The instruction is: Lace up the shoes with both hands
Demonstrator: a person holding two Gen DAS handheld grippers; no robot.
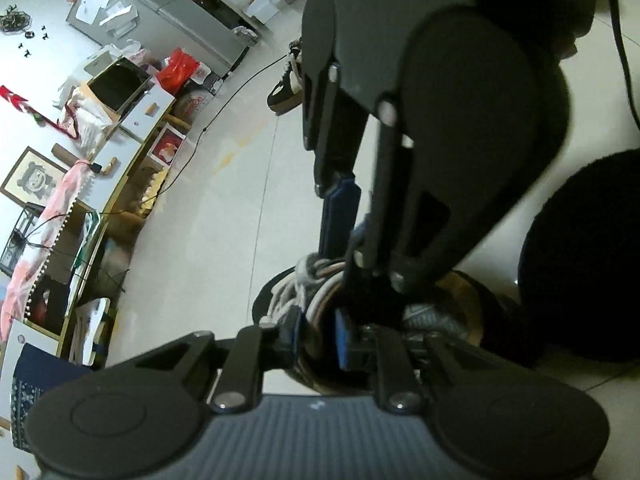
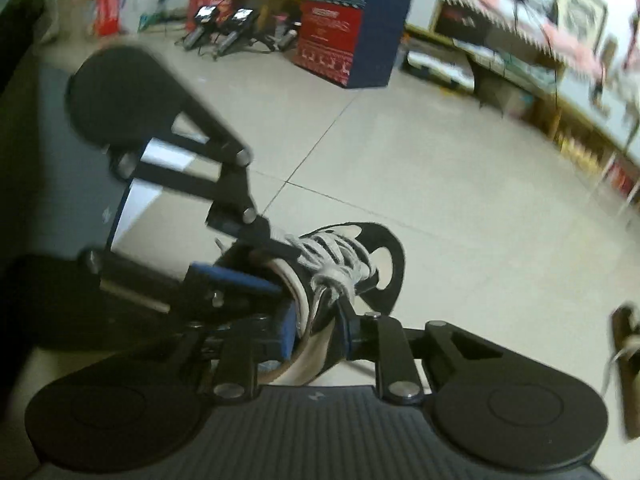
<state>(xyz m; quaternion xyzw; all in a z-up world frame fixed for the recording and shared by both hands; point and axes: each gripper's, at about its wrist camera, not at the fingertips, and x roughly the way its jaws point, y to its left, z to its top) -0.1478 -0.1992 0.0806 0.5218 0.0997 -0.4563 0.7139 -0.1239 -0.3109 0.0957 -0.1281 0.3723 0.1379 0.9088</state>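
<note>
Down low, both tools point(image 2: 316, 336) crowd the black shoe's point(image 2: 380, 264) white laces point(image 2: 332, 276).

Lit evenly and rather dimly from overhead, with a cool greenish cast on the pale floor tiles point(image 1: 224, 216). Heavy fisheye bending at the edges, black vignette in the corners. Right wrist view smeared by motion blur, worst along the shelving point(image 2: 568, 92) at far right. Near-black, underexposed gripper housings; soft shadows, faint glare.
</note>
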